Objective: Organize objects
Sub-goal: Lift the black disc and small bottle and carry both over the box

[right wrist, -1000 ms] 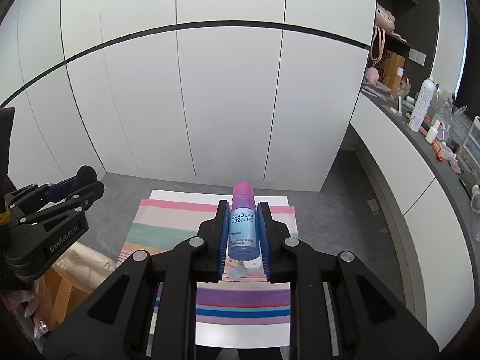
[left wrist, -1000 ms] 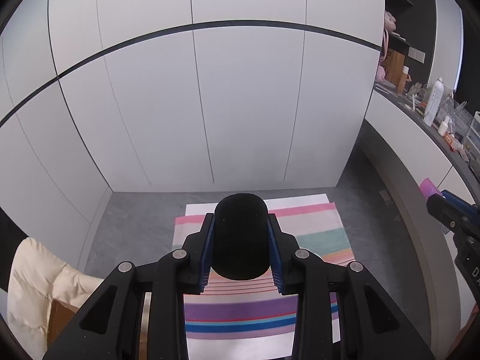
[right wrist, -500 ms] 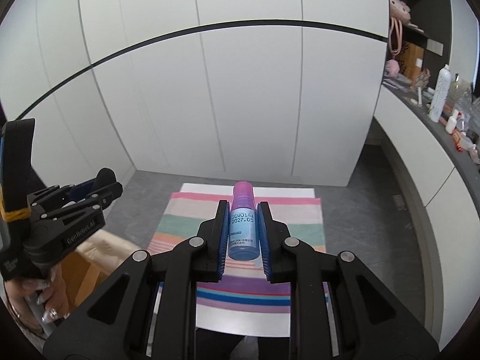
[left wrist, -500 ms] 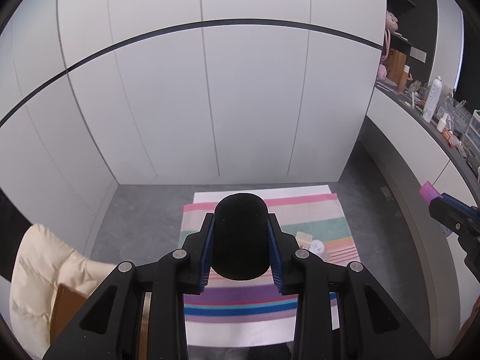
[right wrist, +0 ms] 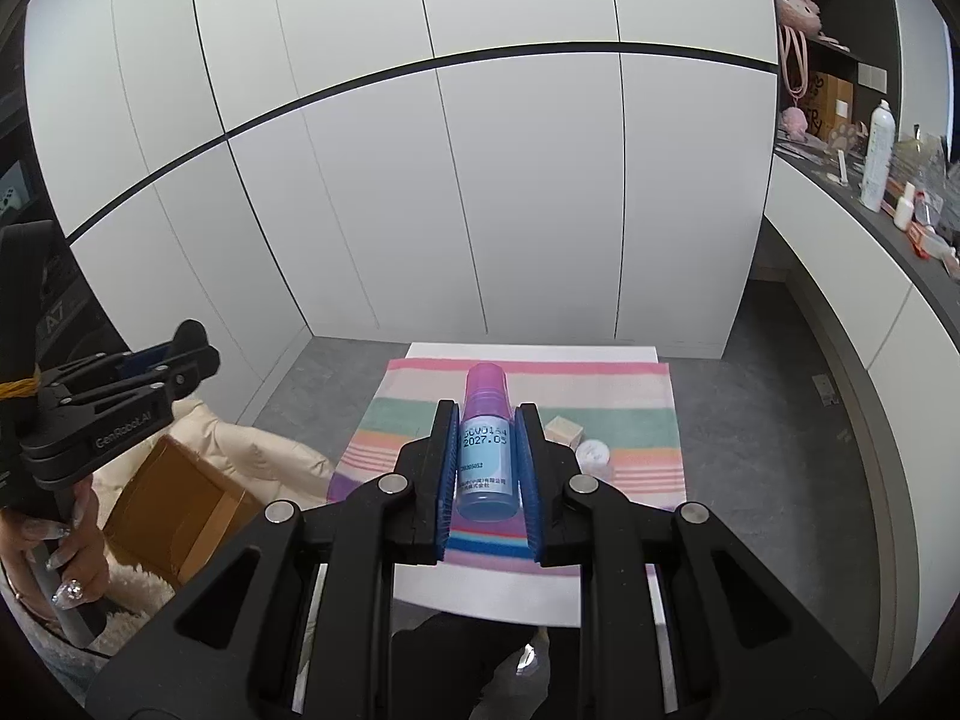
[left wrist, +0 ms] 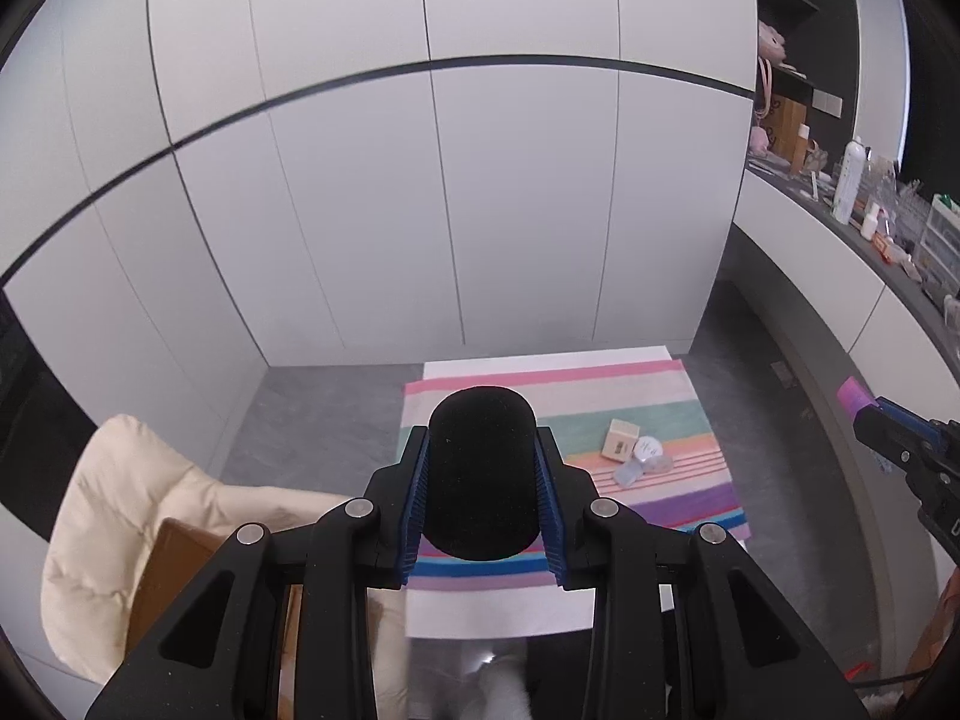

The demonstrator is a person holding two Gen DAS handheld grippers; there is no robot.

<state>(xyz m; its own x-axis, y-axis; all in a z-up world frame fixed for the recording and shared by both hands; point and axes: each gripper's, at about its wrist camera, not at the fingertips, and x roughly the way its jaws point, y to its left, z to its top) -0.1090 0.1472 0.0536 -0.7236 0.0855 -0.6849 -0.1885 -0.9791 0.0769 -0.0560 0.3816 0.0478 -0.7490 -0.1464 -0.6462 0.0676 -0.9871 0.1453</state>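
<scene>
Both hands are loaded: left gripper (left wrist: 483,480) is clamped on a black cylinder (left wrist: 482,468), right gripper (right wrist: 485,456) on a blue bottle (right wrist: 485,456), long axis running along the fingers. Cardboard box (right wrist: 180,510), probably the drop spot, sits low-left, nearer the left gripper.

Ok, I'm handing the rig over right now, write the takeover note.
Left gripper: shut on a black rounded object, held in the air.
Right gripper: shut on a blue bottle with a pink cap, also in the air.
On the striped mat: a small beige box and a round white-lidded jar.
Open cardboard box sits left of the mat.
Done: both items picked.
Left: place both; the mat items look unsorted.
</scene>
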